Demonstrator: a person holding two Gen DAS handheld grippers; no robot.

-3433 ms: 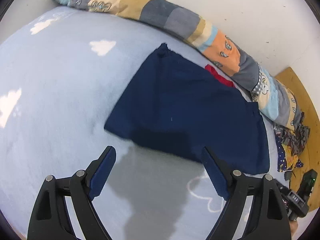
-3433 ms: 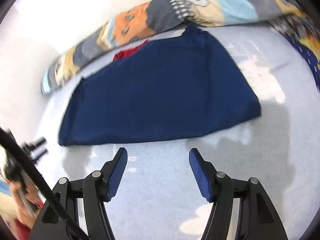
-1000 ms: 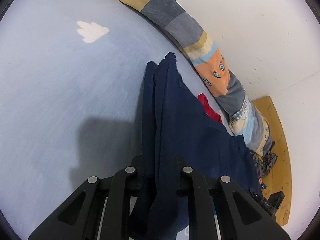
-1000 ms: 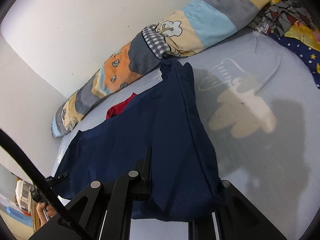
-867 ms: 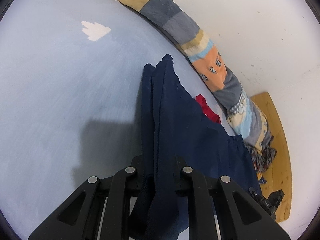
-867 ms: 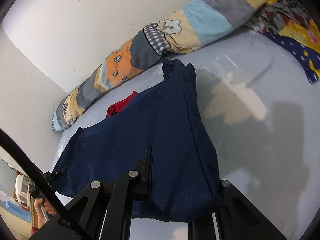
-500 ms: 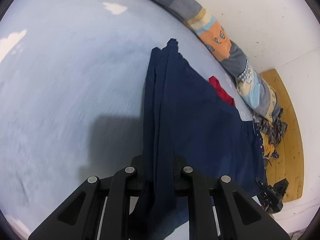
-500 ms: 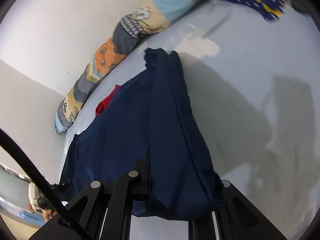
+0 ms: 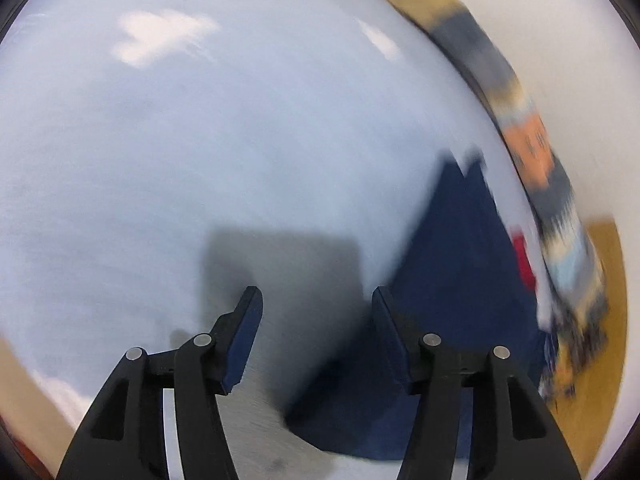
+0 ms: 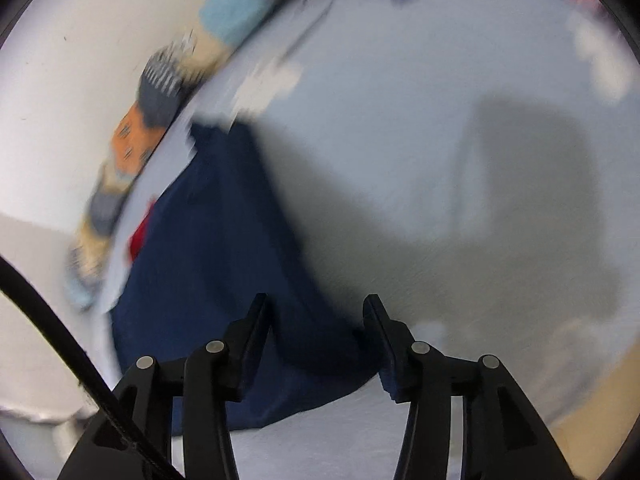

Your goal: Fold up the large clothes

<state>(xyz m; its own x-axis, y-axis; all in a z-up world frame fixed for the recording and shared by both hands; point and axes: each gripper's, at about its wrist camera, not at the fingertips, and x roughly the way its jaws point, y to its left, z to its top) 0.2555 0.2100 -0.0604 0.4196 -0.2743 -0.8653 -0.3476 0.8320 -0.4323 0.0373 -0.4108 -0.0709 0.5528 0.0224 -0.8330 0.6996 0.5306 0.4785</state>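
Nearest the cameras, both grippers are standing spread with nothing pinched between their pads. The left gripper (image 9: 316, 320) is hovering over bare sheet with its own shadow under it, its jaws having just been opening, and the navy garment (image 9: 452, 280) is now lying off to its right instead of hanging between the pads as it did a moment ago. The right gripper (image 10: 316, 328) has likewise just been opening; the near edge of the navy garment (image 10: 216, 264) is showing in the gap between its jaws, but the pads are not pressing on it. This reads as a release: the lifted edge has been carried over and dropped, so the cloth is now lying doubled as a narrower dark strip on the pale blue bed (image 9: 200, 160), running away toward the far wall. Both views are heavily smeared, so how neatly the layers line up cannot be told. A scrap of red cloth (image 9: 524, 256) is peeking out along the garment's far side, just beside the long patchwork bolster (image 9: 532, 148) against the wall. One fold seems done; another probably remains.
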